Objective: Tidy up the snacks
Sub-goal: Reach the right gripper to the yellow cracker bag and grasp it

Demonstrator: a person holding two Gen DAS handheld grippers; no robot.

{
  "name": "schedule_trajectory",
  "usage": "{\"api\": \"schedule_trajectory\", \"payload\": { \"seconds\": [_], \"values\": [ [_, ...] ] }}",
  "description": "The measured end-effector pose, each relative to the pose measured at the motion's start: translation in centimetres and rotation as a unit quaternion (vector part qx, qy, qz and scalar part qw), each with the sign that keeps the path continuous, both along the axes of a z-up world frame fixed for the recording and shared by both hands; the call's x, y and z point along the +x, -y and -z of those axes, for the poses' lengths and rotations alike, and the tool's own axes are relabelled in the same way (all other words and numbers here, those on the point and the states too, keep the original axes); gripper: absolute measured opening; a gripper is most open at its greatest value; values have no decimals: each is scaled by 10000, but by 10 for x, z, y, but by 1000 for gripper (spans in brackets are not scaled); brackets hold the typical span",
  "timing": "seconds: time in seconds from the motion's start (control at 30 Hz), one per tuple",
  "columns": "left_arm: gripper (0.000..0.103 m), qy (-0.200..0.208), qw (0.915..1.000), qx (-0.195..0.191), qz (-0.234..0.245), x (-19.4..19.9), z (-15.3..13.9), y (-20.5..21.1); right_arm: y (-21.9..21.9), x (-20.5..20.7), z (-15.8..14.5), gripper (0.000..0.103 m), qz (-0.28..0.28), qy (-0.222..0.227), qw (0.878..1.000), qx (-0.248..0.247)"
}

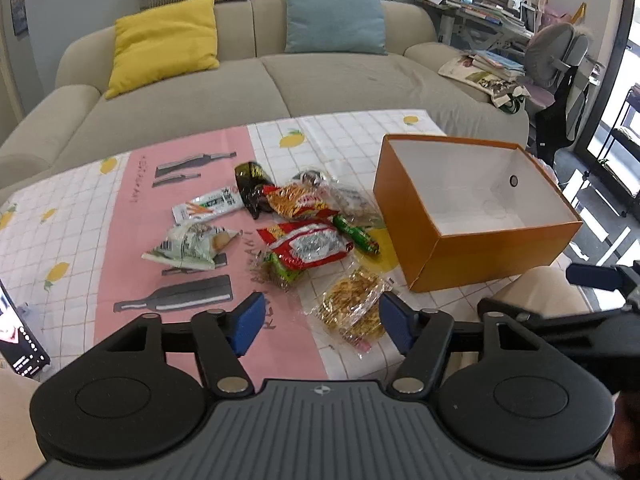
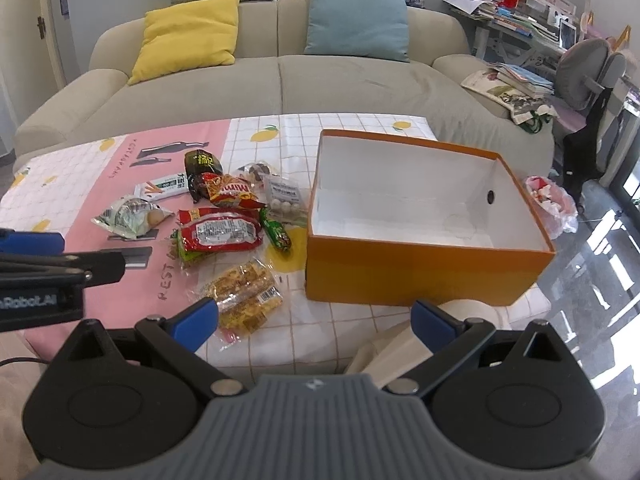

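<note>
Beyond the fingers, print on the snack packets [image 1: 308, 246] is too small to read, the clear packet [image 2: 285, 199] lies partly under the noodle packet [image 2: 231, 194], the orange box [image 2: 424, 270] hides the table behind it, and a phone [image 1: 20, 344] is cut off at the left edge.

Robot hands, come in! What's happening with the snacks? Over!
Left gripper open, empty; right gripper open, empty. Snacks all on tablecloth; orange box empty beside them. Nothing in the way.

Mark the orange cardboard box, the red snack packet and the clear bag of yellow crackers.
orange cardboard box [image 2: 420, 276], right wrist view, near outer wall.
red snack packet [image 2: 220, 232], right wrist view, centre label.
clear bag of yellow crackers [image 1: 354, 306], left wrist view, middle.
</note>
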State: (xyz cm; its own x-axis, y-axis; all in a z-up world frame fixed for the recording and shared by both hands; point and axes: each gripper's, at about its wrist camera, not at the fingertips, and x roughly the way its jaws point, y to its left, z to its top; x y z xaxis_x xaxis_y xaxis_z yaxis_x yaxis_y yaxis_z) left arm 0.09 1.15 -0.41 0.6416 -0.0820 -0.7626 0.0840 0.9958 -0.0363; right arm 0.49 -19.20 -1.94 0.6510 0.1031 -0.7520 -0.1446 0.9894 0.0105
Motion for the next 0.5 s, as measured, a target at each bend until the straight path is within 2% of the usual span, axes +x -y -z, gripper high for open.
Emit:
{"api": "schedule_trajectory", "payload": {
  "seconds": [0.03,0.1,0.13,0.2,0.27,0.33,0.4,0.5],
  "values": [
    [64,-57,10000,-32,36,2,2,-3,1,4,1,100,-11,-5,10000,37],
    [48,-184,9997,-120,92,7,7,-8,3,11,3,98,-8,3,9999,109],
    [44,-258,9995,-191,85,9,10,-11,4,15,4,95,-13,-25,9999,165],
    [34,-391,9987,-322,95,16,15,-16,3,27,10,83,-38,-187,9994,287],
    [34,-468,9982,-353,130,22,20,-20,2,38,18,81,-39,-447,9979,460],
    [39,-530,9980,-317,105,30,25,-24,-1,49,30,81,-13,-787,9946,671],
    [57,-607,9978,-252,105,38,32,-28,-7,60,42,81,34,-1133,9901,822],
    [58,-685,9974,-159,167,48,42,-35,-19,73,59,85,120,-1510,9838,960]
  ]
}}
